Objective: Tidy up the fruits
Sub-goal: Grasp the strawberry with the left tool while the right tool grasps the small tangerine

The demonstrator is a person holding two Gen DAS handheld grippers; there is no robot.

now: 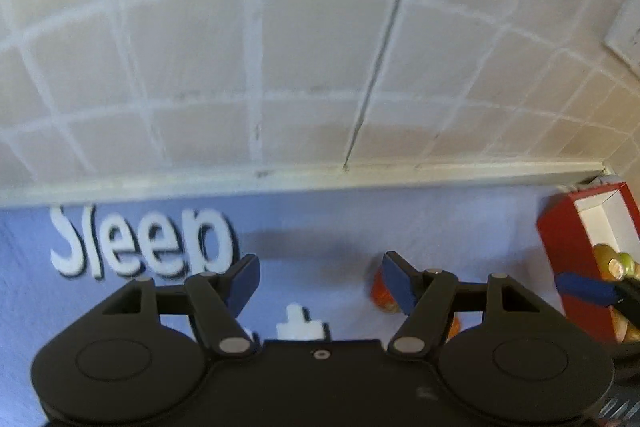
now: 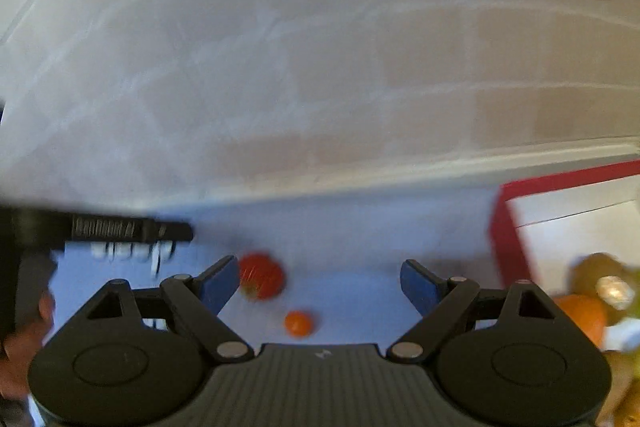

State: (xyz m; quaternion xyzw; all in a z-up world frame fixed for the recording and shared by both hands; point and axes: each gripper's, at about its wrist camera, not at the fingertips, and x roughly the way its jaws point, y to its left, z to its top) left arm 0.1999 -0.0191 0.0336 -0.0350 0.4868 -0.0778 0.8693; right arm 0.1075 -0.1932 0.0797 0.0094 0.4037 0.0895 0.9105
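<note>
Fruit lies loose on the blue mat (image 2: 360,227) and waits to go into the red box (image 2: 505,235); in the right wrist view a red fruit (image 2: 264,277) sits just beside the inner face of the left-hand fingertip of the right gripper (image 2: 320,283), lower left of centre, and a small orange fruit (image 2: 298,323) lies below it, near the frame's middle, between the fingers and closer to the body; both are round, so no long axis governs the approach. The right gripper's fingers stand wide apart, holding nothing; the left gripper (image 1: 320,281) is likewise spread and empty. By my judgement the right gripper is the nearer one and needs only a short advance, shifted a little left for the red fruit.

The right view alone shows the box interior at the right edge, already holding an orange (image 2: 584,315) and brownish-green fruit (image 2: 600,271), though blurred. The left wrist view shows one orange-red fruit (image 1: 382,293) mostly hidden behind its right-hand fingertip, the mat's "Sleep" lettering (image 1: 140,247) at left, the tiled wall (image 1: 320,47) above, and the box at far right.
</note>
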